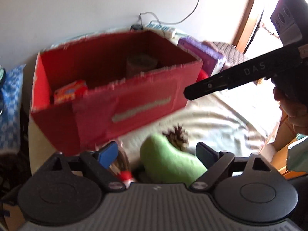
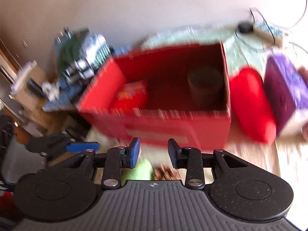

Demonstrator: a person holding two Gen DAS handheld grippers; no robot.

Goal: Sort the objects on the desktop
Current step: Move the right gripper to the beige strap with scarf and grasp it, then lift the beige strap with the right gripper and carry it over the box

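Note:
An open red cardboard box [image 1: 134,100] stands on a pale cloth. Inside lie a small red-orange pack [image 1: 69,91] and a brown cylinder [image 1: 141,63]. My left gripper [image 1: 156,154] hangs just in front of the box, its jaws wide apart. A green soft thing [image 1: 167,163] lies under the gap, and no pad touches it. A pine cone [image 1: 178,134] sits behind it. My right gripper [image 2: 154,152] is open and empty before the same box [image 2: 173,127]. The green thing [image 2: 142,170] and pine cone [image 2: 163,173] are below it. One right finger [image 1: 221,80] reaches in from the right.
A red roll-shaped thing [image 2: 252,104] and a purple pack [image 2: 284,88] lie right of the box. A blurred pile of clutter [image 2: 80,57] sits to its left. Cables run along the wall behind. A hand [image 1: 294,111] holds the right gripper.

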